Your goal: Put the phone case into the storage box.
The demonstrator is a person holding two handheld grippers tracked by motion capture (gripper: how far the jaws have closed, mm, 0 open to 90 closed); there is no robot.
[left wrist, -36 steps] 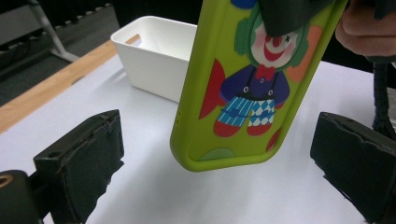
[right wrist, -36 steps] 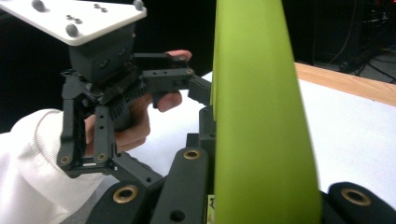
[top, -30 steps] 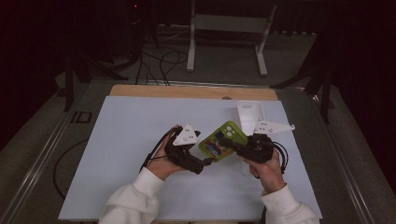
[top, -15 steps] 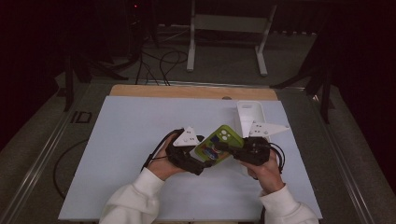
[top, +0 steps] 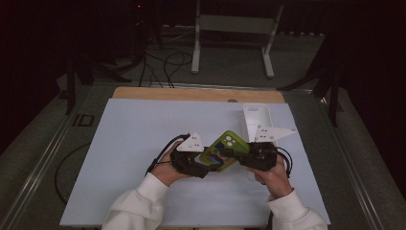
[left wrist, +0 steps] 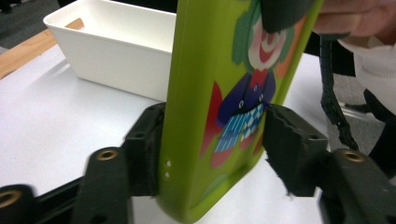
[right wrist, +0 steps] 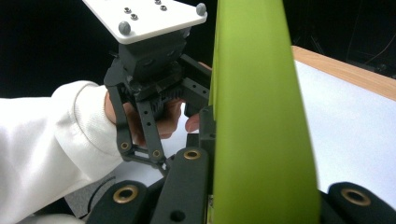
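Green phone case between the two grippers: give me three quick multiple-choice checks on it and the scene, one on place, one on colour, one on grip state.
1. Where does the white bin stand?
A. beyond the right gripper, near the table's far edge
B. at the near left corner
C. on the floor

2. What colour is the phone case?
A. red
B. lime green with a clown picture
C. plain black

3. How is the case held?
A. lying loose on the table
B. by the left gripper alone
C. between the jaws of both grippers

Key: 1 A, the high view shows it past the right gripper. 2 B, the left gripper view shows it. 3 C, the right gripper clamps one end; the left gripper, jaws just closing, brackets the other.
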